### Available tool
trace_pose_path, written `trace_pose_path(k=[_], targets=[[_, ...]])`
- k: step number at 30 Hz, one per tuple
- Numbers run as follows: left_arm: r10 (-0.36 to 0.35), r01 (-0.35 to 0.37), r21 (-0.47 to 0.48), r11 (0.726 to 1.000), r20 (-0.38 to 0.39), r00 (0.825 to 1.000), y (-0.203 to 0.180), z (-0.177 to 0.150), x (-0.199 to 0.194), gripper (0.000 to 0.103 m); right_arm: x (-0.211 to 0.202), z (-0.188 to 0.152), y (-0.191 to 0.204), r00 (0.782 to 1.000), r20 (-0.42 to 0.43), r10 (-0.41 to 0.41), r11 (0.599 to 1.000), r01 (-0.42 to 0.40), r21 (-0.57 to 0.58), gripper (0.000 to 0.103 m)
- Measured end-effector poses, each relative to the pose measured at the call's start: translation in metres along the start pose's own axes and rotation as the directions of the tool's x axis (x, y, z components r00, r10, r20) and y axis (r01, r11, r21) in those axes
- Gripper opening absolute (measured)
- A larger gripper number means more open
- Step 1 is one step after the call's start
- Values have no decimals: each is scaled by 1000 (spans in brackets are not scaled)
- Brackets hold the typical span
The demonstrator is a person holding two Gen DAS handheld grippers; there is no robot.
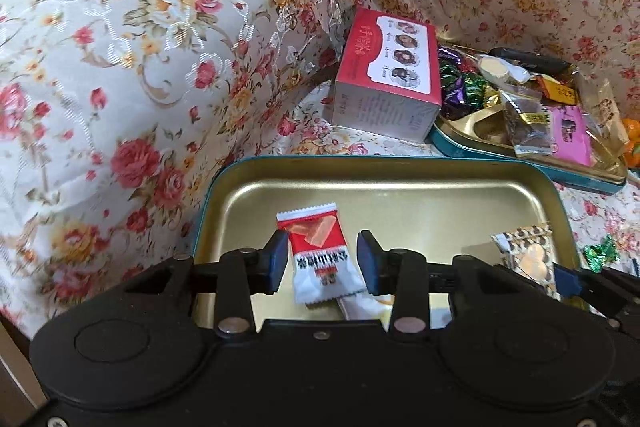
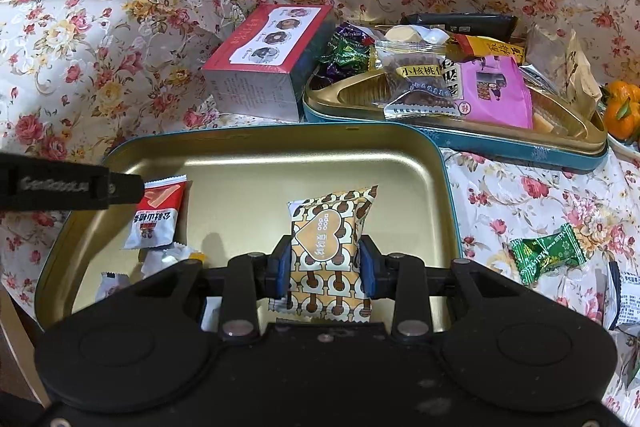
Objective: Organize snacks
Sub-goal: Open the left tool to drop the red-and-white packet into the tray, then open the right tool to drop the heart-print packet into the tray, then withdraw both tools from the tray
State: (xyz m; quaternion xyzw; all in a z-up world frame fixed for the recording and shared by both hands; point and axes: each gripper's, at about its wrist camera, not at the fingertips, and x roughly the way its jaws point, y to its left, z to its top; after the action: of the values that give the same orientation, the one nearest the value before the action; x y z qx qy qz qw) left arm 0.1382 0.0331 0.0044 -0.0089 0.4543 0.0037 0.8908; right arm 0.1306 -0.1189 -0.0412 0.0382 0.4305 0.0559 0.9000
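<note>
Left gripper: you held its blue pads apart on either side of a red-and-white crimped snack packet; whether the packet was pinched, hanging or resting on the tin floor could not be told.
Right gripper: its blue pads were pressed against the sides of a brown-and-cream patterned snack pouch with a heart label, which stood upright between them.
Where the snacks were: both sat over the shallow gold-lined tin tray with a teal outer wall; a few small white wrapped pieces lay on its near-left floor.
Doing the step well: you would probably have done best to lower the pouch until its bottom met the floor before letting go (it looked light and likely to tip).
Open room: the far and right parts of the tray floor were bare.
Edges: the right rim ran close to the pouch; the left gripper was near on the other side.
Beyond the tray: a red-and-white cardboard box, a second teal tin heaped with mixed sweets, and a loose green foil candy on the floral cloth.
</note>
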Motion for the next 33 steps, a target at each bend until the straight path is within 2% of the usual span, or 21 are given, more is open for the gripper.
trace_pose_path(k=[11, 14, 18, 20, 26, 33], targets=[[-21, 21, 11, 1000, 30, 999, -8, -25, -31, 48, -11, -5, -1, 1000, 17, 10, 1000, -10, 8, 38], [-31, 31, 10, 999, 32, 999, -11, -31, -39, 48, -18, -7, 0, 999, 33, 8, 1000, -8, 1, 40], [-33, 32, 21, 999, 44, 998, -16, -38, -48, 48, -28, -10, 0, 998, 60, 15, 1000, -15, -4, 49], [-31, 30, 18, 999, 48, 998, -18, -41, -51, 48, -32, -11, -1, 998, 65, 16, 1000, -16, -2, 49], [-29, 27, 31, 999, 69, 997, -27, -55, -67, 48, -59, -24, -10, 992, 122, 20, 999, -24, 25, 49], [-51, 42, 82, 996, 108, 993, -54, -76, -84, 48, -101, -54, -37, 980, 199, -25, 996, 8, 88, 49]])
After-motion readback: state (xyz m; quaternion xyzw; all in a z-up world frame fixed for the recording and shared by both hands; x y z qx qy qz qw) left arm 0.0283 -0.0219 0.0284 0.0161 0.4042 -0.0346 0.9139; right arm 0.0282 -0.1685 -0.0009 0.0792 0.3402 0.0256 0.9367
